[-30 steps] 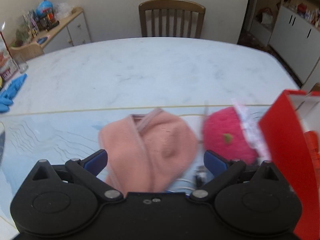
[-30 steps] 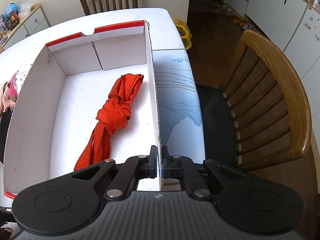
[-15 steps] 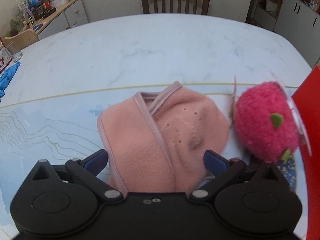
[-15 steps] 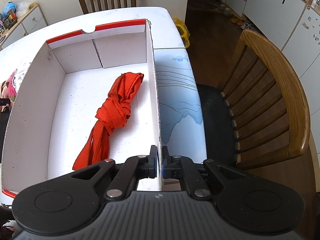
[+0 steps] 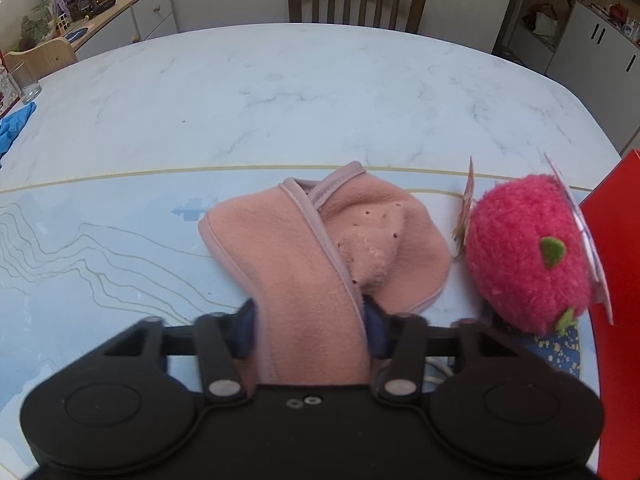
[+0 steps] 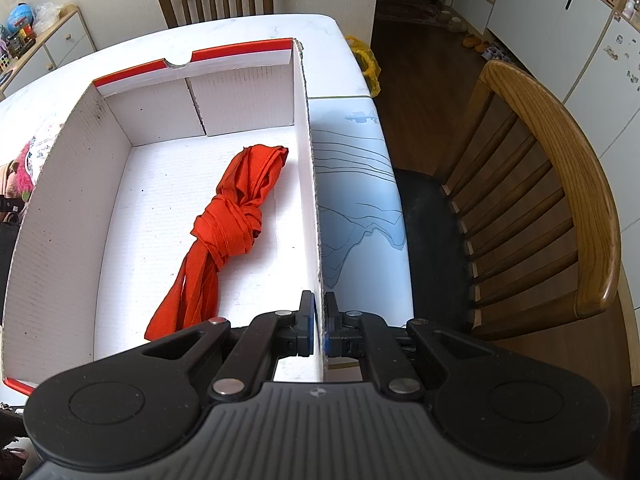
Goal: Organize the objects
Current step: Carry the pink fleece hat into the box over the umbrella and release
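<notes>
My left gripper is shut on the near edge of a pink fleece hat that lies on the blue mat. A fuzzy pink strawberry toy with a tag sits right of the hat, against the red outer wall of the box. My right gripper is shut on the right wall of the box, which is white inside and open on top. A knotted red cloth lies on the box floor. The toy also shows past the box's left wall.
The marble table stretches beyond the hat. A blue glove and a glass are at the far left. A wooden chair stands close to the right of the table, another chair at the far side.
My left gripper moved forward over the hat's near edge and closed on it. The right gripper stays shut on the box wall; the box has barely shifted.
</notes>
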Demonstrator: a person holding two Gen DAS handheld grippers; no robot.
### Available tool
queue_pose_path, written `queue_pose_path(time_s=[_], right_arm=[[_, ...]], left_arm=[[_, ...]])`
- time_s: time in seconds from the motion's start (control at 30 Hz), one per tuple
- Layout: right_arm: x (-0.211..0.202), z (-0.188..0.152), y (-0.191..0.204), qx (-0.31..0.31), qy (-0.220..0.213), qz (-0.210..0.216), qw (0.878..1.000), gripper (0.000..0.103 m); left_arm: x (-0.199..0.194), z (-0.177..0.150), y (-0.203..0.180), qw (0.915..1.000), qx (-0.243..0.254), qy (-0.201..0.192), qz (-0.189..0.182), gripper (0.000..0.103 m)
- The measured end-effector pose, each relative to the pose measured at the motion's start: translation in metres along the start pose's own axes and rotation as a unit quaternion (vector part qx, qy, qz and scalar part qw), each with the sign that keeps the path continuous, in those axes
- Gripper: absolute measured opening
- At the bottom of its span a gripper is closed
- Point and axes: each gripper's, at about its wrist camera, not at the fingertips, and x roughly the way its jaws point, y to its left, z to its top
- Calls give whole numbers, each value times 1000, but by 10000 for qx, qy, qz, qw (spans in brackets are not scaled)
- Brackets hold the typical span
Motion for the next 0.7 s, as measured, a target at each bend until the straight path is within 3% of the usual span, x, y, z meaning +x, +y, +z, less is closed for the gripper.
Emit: queue_pose_path(time_s=[0.07, 0.17, 0.4, 0.7], right_arm=[[0, 0, -1, 0, -6, 18, 10000, 4], [1, 0, -1, -13, -12, 29, 10000, 4], [1, -1, -2, -18, -48, 88, 9999, 4], [1, -3, -4, -100, -130, 152, 9998, 3]], left_arm=[[-4, 2, -1, 10000, -16, 1, 14, 30], [-17, 9, -1, 10000, -21, -31, 87, 24], [-68, 15, 1, 9994, -251, -228, -44, 23], [-125, 17, -31, 9983, -227, -480, -240, 23]])
